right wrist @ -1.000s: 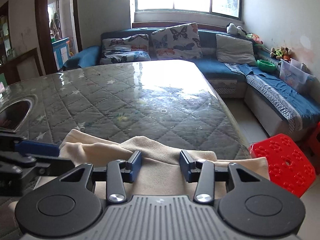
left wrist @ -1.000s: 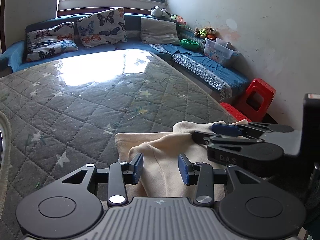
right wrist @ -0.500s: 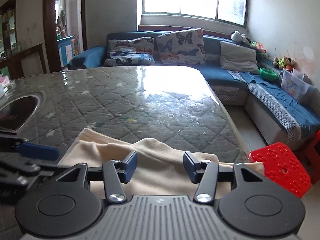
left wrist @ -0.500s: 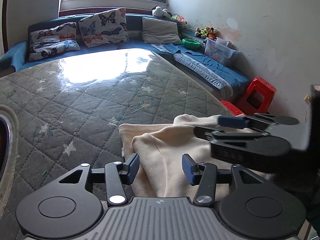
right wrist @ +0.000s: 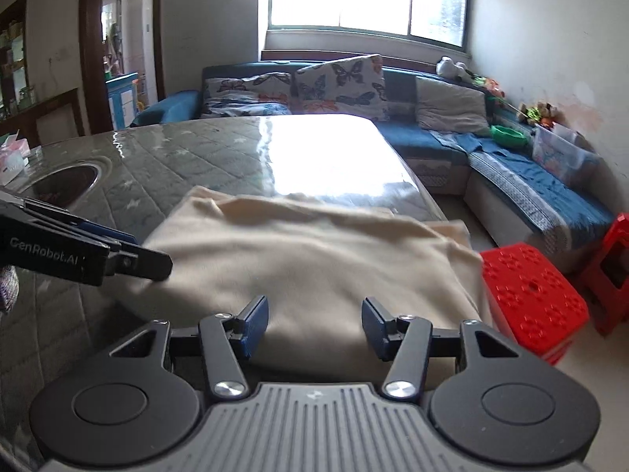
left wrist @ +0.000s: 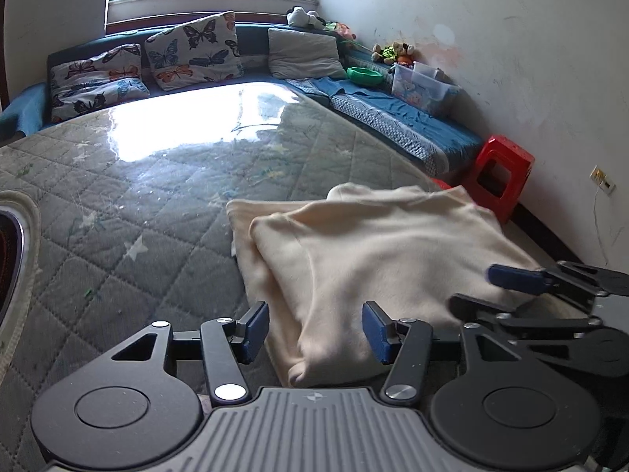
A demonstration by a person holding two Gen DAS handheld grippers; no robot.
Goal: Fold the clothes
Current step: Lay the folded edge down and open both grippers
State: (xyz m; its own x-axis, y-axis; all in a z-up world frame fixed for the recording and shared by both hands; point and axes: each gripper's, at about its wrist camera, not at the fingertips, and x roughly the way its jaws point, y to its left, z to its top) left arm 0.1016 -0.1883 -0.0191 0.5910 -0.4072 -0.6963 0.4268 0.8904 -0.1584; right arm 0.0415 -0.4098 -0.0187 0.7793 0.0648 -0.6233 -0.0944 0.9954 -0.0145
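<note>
Cream fabric, a soft knit garment [left wrist: 377,244], now lies folded on the near right part of the quilted grey surface [left wrist: 129,204], its upper layer doubled over a lower one whose edge shows along the left and far sides. One corner reaches the surface's edge, above the red stool [right wrist: 530,295] on the floor.

A second ago both grippers sat close over the cloth, with its folds bunched right at their pads. Since then both have drawn back toward the near edge, and more of the garment shows in each view, lying flatter. The left gripper [left wrist: 314,328] has just been opening its jaws; they stand apart with the near fold of the garment lying between them, and the pads do not press on it. The right gripper [right wrist: 314,324] also widened its jaws within that second and now holds them apart over the near edge of the cloth, again without clamping. In the left wrist view the right gripper is seen from the side at the cloth's right, blurred.

My reading is that a fold has just been laid down and let go. The garment looks compact but slightly puffed, with a rounded hump at the doubled edge. The likely next need is either a further fold or a smoothing press; the soft knit may spring open a little if left as it is.
</note>
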